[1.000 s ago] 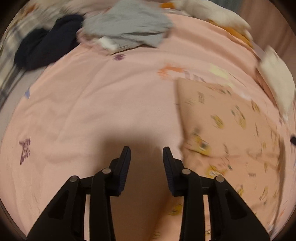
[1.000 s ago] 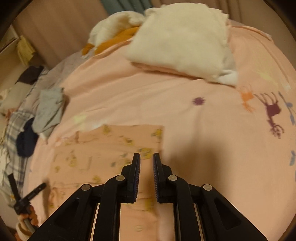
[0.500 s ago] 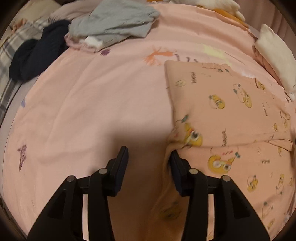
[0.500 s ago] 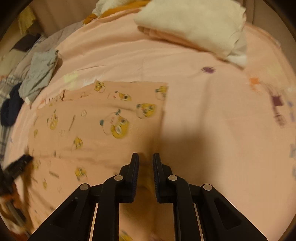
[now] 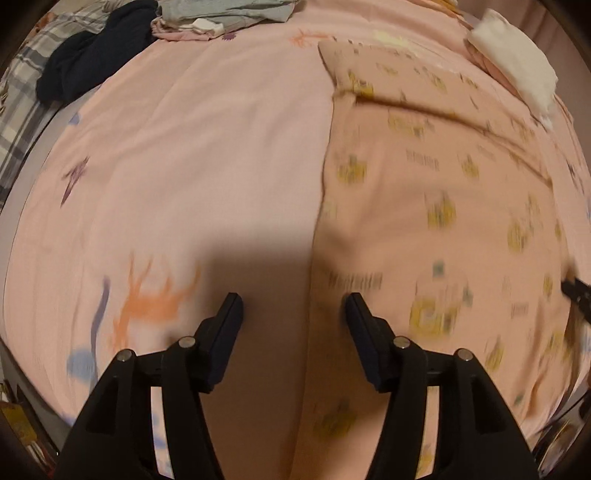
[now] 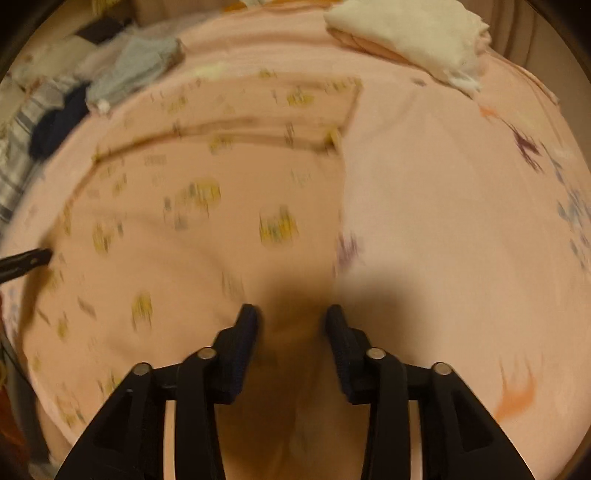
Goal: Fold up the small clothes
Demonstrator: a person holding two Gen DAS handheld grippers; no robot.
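Observation:
A pink small garment (image 5: 424, 206) with yellow cartoon prints lies flat on the pink bedsheet (image 5: 184, 166), with a folded band across its far end. My left gripper (image 5: 295, 306) hovers over the garment's left edge near its near end. Its jaws are opening, the edge runs beneath the gap, and the pads press on nothing. My right gripper (image 6: 292, 317) hangs over the same garment (image 6: 192, 229) at its right edge, jaws also opening with cloth below them, not pinched. Each view shows the other gripper's tip at its side rim.
A folded white and pink stack (image 5: 513, 70) (image 6: 410, 33) sits at the far right of the bed. A grey garment (image 5: 225, 11), a navy one (image 5: 92, 48) and plaid fabric (image 5: 22, 92) lie at the far left. The sheet carries animal prints.
Both grippers have travelled along the garment toward its near end and come lower. The left jaws have spread wider. The right jaws, shut before, now stand apart.

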